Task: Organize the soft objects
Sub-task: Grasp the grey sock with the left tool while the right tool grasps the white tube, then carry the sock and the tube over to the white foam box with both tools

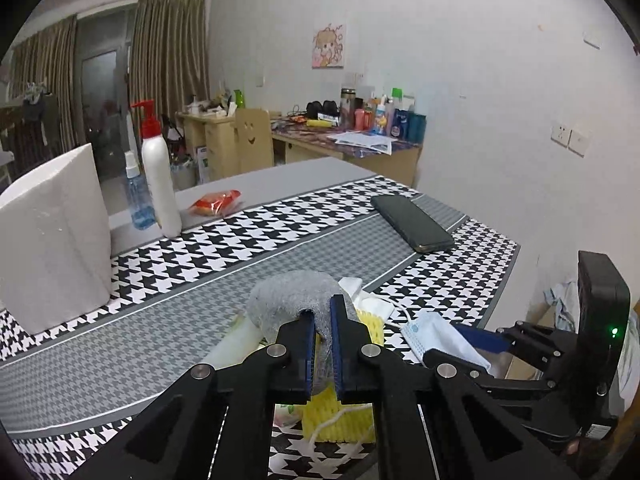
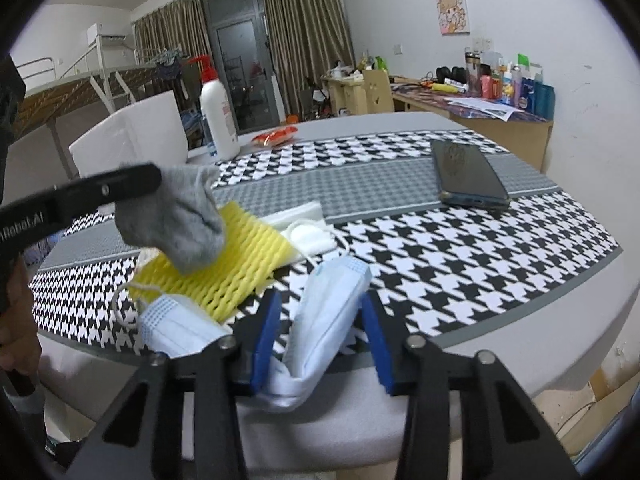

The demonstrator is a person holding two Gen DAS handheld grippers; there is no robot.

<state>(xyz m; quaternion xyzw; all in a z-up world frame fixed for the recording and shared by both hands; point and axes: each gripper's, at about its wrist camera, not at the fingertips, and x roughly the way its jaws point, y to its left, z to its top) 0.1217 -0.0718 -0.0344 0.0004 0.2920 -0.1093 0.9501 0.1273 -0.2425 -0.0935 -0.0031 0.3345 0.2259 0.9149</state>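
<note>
The left claw (image 1: 322, 312) is pinching a grey sock (image 2: 180, 220), its blue pads pressed together on a fold of the fabric, so the sock hangs lifted above the yellow foam net (image 2: 236, 256) that lies near the near edge of the desk (image 2: 500, 280). The right claw (image 2: 320, 320) is spread wide, its pads standing either side of a blue face mask (image 2: 328, 320) that drapes over the desk's near edge; neither pad appears to touch it yet. A second mask (image 2: 176, 324) lies just beside the net, toward the near-left part of the edge, and a white cotton pad with a cord (image 2: 308, 236) sits just behind the net.

The step in hand looks like lifting the sock clear while the right claw gathers the mask. To do it well, the left claw should probably carry the sock straight up until its toe is free of the net, since the open foam mesh could snag the knit and drag along. The right claw should close on the thick middle fold of the mask, not on the thin overhanging end, which might slip out or slide off the edge. The ear loops may catch on the net or the cord, so a slow lift would help. The phone (image 2: 468, 172) near the far-right side and the pump bottle (image 2: 218, 116) at the far-left side stand well apart from the work.
</note>
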